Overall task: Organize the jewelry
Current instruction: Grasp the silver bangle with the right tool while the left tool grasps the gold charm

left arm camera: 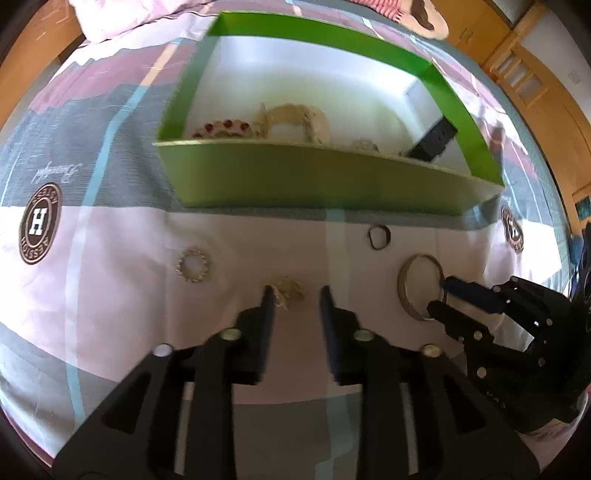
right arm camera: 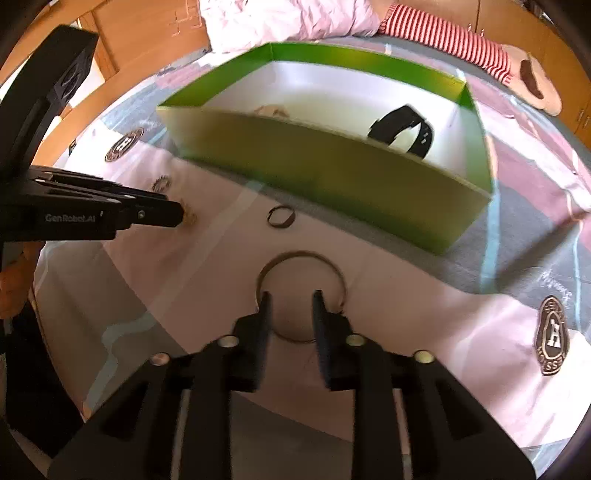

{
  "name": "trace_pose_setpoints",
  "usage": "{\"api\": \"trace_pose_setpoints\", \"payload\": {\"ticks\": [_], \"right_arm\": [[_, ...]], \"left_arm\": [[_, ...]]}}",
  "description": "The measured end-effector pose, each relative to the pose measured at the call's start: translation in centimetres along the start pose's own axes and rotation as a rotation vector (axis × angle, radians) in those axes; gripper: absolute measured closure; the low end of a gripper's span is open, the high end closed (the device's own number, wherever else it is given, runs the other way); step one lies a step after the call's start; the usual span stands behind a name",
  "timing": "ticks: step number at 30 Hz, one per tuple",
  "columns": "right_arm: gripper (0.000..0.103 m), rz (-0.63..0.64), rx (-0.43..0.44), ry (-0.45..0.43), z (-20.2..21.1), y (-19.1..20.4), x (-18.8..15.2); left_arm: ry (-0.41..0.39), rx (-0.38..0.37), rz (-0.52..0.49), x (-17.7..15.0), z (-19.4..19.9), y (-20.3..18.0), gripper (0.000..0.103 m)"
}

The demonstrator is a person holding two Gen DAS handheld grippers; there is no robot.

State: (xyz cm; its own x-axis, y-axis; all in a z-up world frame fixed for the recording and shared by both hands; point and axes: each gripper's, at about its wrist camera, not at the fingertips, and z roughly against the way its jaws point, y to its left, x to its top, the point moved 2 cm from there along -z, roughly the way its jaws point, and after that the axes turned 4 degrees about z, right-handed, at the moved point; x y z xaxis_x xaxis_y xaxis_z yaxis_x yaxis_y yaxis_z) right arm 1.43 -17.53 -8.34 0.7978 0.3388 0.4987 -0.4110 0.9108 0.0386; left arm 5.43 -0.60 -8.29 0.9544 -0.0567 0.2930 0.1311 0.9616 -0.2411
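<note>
Bangle (right arm camera: pixel 301 295) on the bedsheet (right arm camera: pixel 406 295) – straddled by right gripper (right arm camera: pixel 291 299), part open, rim unpinched; gold trinket (left arm camera: pixel 288 291) between left gripper (left arm camera: pixel 295 295) tips, jaws apart – green box (left arm camera: pixel 295 177) just beyond

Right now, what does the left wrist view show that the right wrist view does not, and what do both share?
Only the left wrist view shows the red-stoned bracelet and the cream beaded bracelet inside the green cardboard box.

Only the right wrist view shows the black wristband as a whole loop, and a red-and-white striped sleeve beyond the box.

Both show the large metal bangle around the right gripper, the small dark ring, the studded silver ring, and the gold trinket at the left gripper.
</note>
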Motion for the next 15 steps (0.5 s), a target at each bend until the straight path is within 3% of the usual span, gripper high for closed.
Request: {"api": "trace_pose_setpoints", "payload": {"ticks": [3,6,9,15], "right_arm": [[0.032,-0.043,-0.047,-0.034,0.3,-0.8,-0.1],[0.017,-0.054,-0.061,-0.036,0.0,-1.1,-0.2],[0.015,-0.021,-0.09,-0.022,-0.8,-0.6,-0.2],[0.015,0.065,-0.159,-0.009,-2.0,0.7,-0.7]], "left_arm": [[-0.019,0.001,0.059,0.4,0.7,1.4,0.055],[-0.025,-0.003,0.132,0.9,0.8,2.7,0.035],[-0.007,-0.009,0.15,1.0,0.1,2.7,0.035],[-0.002,0.026,0.07,0.4,-1.1,0.5,0.035]]}}
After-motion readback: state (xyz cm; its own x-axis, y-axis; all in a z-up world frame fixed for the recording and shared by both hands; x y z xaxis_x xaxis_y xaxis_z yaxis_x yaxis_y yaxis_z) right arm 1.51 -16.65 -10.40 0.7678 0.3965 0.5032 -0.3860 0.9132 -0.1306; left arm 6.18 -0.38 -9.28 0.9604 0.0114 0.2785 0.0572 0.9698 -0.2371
